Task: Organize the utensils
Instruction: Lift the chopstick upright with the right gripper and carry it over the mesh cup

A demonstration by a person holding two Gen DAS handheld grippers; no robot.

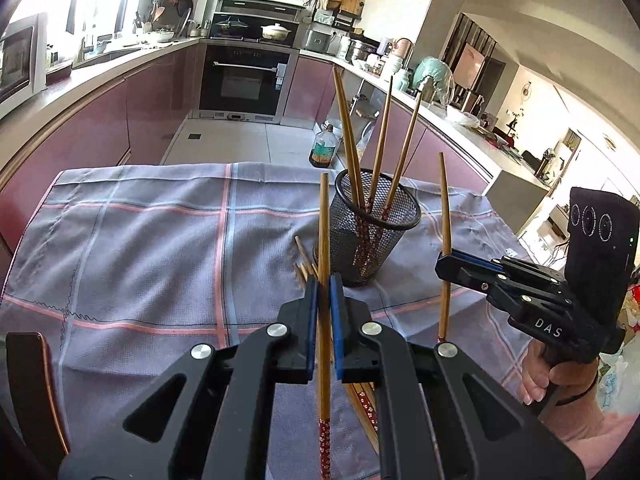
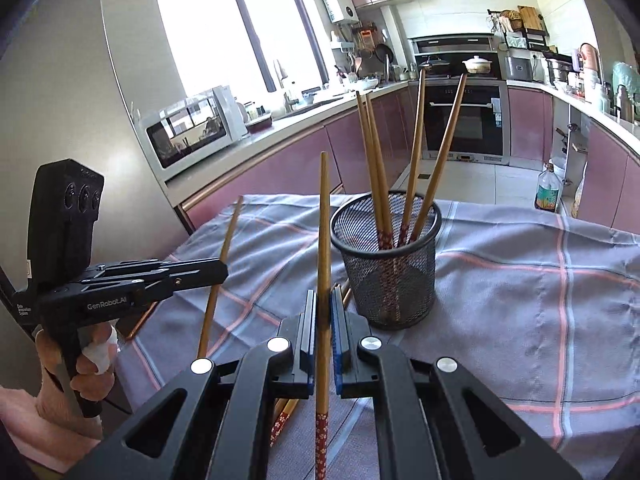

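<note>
Bamboo chopsticks, each with a red flowered handle end, are the things being sorted here, and a black mesh cup (image 1: 370, 228) standing on the checked cloth (image 1: 160, 240) that covers the bench serves as their holder. Four of them already lean in it, handle ends down and tips fanned upward, which suggests the cup is where the rest should go.

The left gripper (image 1: 324, 292) is clenched on one chopstick (image 1: 324, 240), held nearly upright. The shaft runs between the blue pads, its patterned end hanging below the fingers (image 1: 310, 320) and its thin tip rising well above them. That upright hold probably makes it easy to drop the chopstick handle-first into the cup, which stands just beyond and slightly right of this gripper.

The right gripper (image 2: 324, 304) grasps a second chopstick (image 2: 323, 240) the same way: upright, flowered end below, tip above. The cup sits just ahead and to its right.

More loose chopsticks (image 1: 306, 264) lie flat on the cloth near the cup's base and beneath the grippers, not yet gathered, so the task looks partway done.
</note>
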